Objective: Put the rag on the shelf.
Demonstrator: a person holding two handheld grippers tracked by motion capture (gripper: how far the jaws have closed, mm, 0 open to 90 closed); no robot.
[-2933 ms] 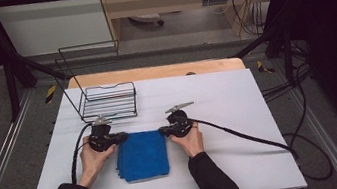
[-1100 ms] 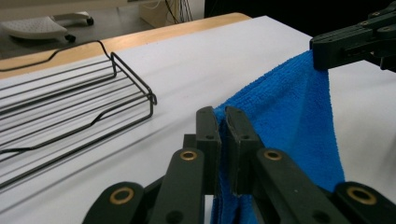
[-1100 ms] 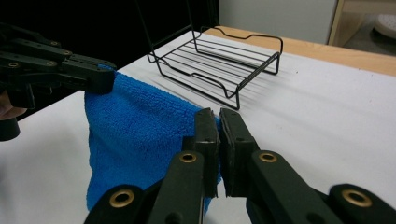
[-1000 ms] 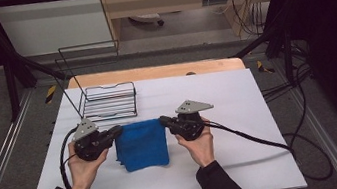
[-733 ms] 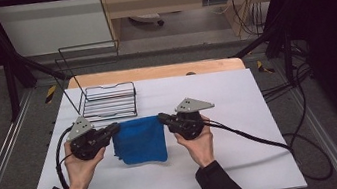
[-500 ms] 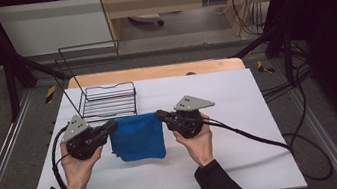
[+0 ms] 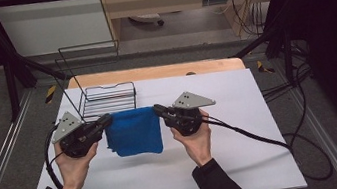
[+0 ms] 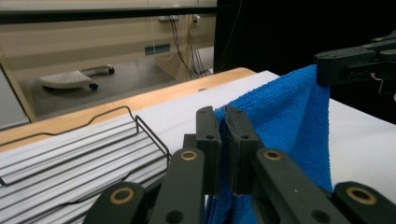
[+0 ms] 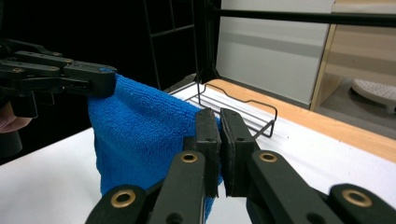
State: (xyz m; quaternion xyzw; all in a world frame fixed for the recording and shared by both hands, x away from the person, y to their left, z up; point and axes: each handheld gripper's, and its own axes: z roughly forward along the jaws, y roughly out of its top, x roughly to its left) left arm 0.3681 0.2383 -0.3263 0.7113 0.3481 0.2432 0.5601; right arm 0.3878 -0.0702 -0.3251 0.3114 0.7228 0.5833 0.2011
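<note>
A folded blue towel (image 7: 134,131) hangs above the white table (image 7: 247,158), held by its two top corners. My left gripper (image 7: 105,119) is shut on the towel's left corner and my right gripper (image 7: 157,109) is shut on its right corner. In the left gripper view the jaws pinch the blue towel (image 8: 289,116), with the left gripper (image 8: 222,116) tips level, and the other gripper holds the far corner. In the right gripper view the blue towel (image 9: 140,135) drapes from my right gripper (image 9: 219,121) across to the other gripper at upper left.
A black wire rack (image 7: 106,96) stands on the table just behind the left gripper, seen close in both gripper views (image 8: 93,140) (image 9: 243,112). A wooden strip (image 7: 153,72) runs along the table's far edge. Cables trail right off the table.
Both grippers have risen with the towel, lifting it off the table so it now hangs between them. Earlier it lay flat with the grippers at its sides.
</note>
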